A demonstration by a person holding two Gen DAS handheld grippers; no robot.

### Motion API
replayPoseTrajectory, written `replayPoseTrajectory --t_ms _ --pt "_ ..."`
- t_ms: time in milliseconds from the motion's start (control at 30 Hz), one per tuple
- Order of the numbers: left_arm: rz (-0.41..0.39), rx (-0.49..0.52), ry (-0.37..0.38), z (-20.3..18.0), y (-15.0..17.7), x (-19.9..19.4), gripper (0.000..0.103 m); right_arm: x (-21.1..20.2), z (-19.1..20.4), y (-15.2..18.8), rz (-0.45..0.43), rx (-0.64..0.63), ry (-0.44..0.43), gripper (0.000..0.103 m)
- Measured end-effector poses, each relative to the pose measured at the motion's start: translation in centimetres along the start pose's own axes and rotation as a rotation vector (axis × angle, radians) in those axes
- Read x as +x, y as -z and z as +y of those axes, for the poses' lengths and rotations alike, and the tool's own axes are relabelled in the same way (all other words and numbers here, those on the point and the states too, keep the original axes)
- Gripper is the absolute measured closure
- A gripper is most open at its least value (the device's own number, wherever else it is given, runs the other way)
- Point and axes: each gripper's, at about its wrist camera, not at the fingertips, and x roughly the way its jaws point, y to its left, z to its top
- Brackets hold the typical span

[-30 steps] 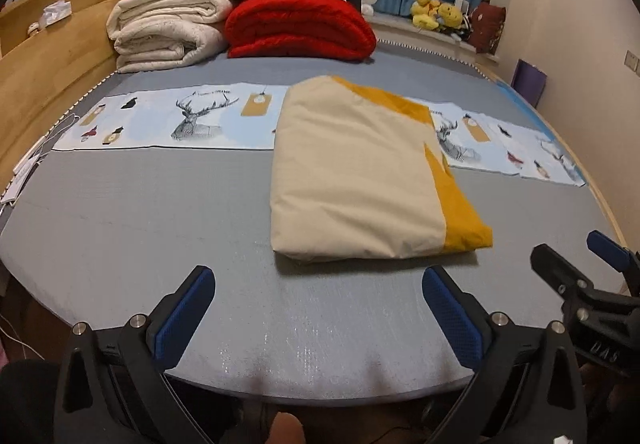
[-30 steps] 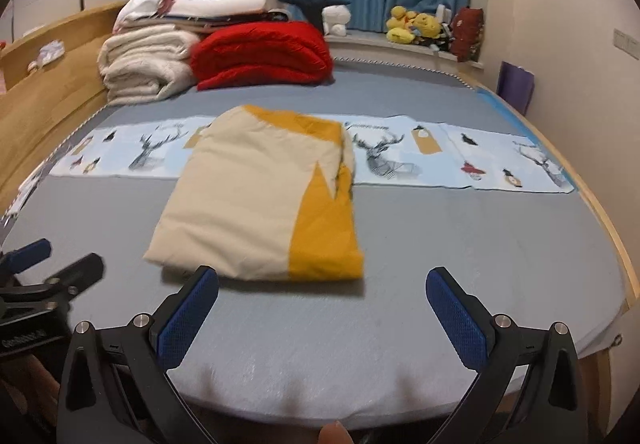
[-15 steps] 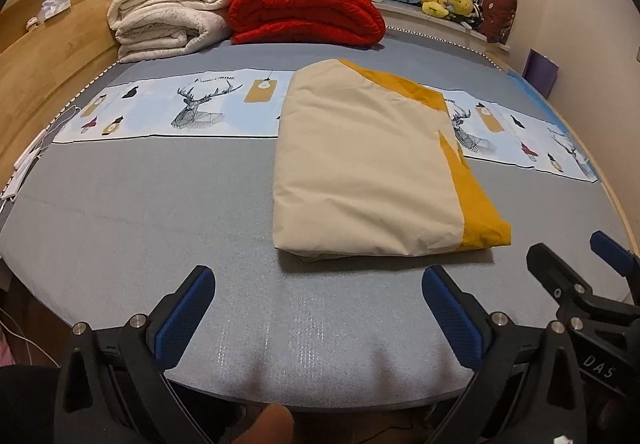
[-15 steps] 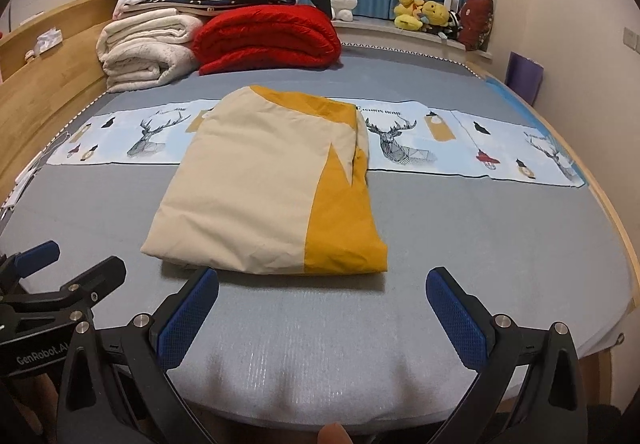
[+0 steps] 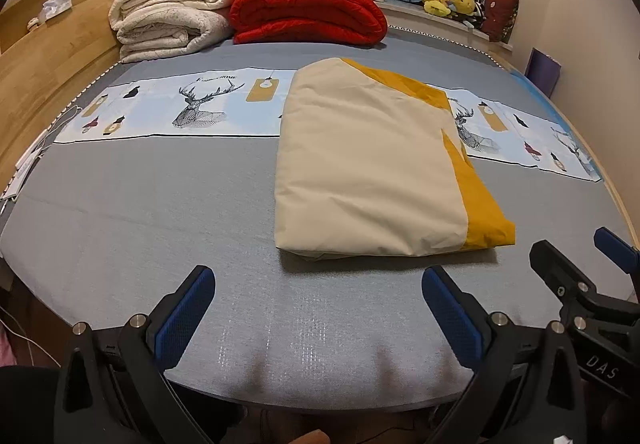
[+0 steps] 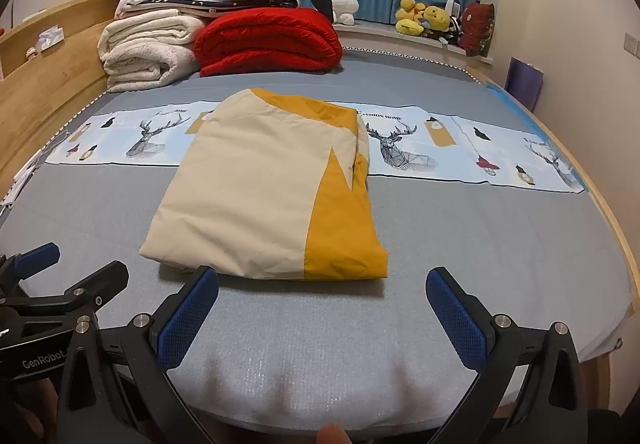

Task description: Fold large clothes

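Observation:
A cream and mustard-yellow cloth [image 5: 372,172] [image 6: 264,196] lies folded into a thick rectangle on the grey bed [image 5: 140,212]. Its yellow band runs along the right side. My left gripper [image 5: 320,308] is open over the bed's front edge, just short of the cloth's near left corner, holding nothing. My right gripper [image 6: 322,308] is open too, near the cloth's front edge, and its fingers [image 5: 560,284] show at the right of the left wrist view. The left gripper's fingers [image 6: 80,292] appear at the left of the right wrist view.
A printed deer runner [image 5: 180,108] [image 6: 440,148] crosses the bed under the cloth. Folded white blankets [image 5: 172,20] and a red quilt [image 5: 308,12] are stacked at the back. A wooden board [image 5: 48,56] lines the left side; plush toys [image 6: 424,20] sit on the sill.
Both grippers have moved forward toward the folded cloth, which now looks larger and nearer. The cloth itself has not moved, and both grippers stayed open.

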Motion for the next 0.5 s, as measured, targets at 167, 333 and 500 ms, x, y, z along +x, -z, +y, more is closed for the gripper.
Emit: replayPoseTrajectory --t_ms 167,333,500 --pt "0.001 -0.001 0.000 -0.04 0.00 0.05 0.001 0.07 -0.14 -0.06 -0.008 -0.004 0.005 0.000" --pt "0.007 -0.004 0.007 0.00 -0.10 0.18 0.001 0.01 -0.06 -0.06 -0.007 -0.002 0.004 0.000" --pt "0.007 -0.004 0.006 -0.05 -0.10 0.20 0.001 0.06 -0.06 -0.05 -0.005 -0.002 0.004 0.000"
